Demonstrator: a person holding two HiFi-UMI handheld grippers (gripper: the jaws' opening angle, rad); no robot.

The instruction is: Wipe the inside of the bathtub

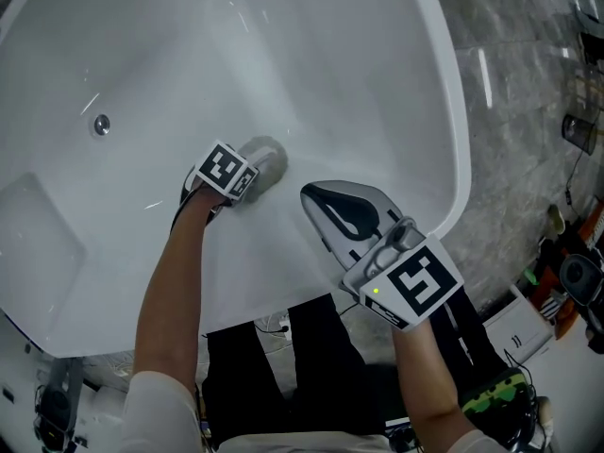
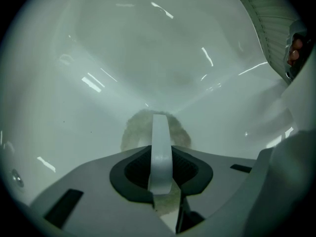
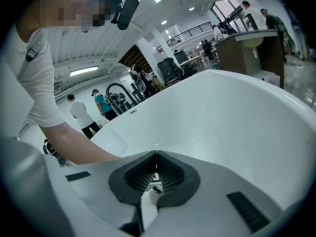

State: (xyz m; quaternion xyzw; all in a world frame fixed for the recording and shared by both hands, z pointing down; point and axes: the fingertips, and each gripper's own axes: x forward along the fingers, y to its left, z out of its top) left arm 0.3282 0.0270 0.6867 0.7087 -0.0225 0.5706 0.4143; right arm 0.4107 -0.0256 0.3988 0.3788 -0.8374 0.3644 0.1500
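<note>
The wiping step appears to be under way: the left gripper (image 1: 247, 179) is pressing a grey pad (image 1: 268, 161) against the inner wall of the tub (image 1: 377, 74), right of the drain (image 1: 101, 125). The next move is likely calling for a sweep across fresh wall with contact kept. Its jaws are clamping the pad by its white strap (image 2: 161, 147), with almost no gap between them. The right gripper (image 1: 332, 208) is hovering by the near right rim, jaws together and holding nothing.

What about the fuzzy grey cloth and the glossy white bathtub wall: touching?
Touching. Left gripper view shows the fuzzy grey cloth spread flat against the white bathtub wall.
</note>
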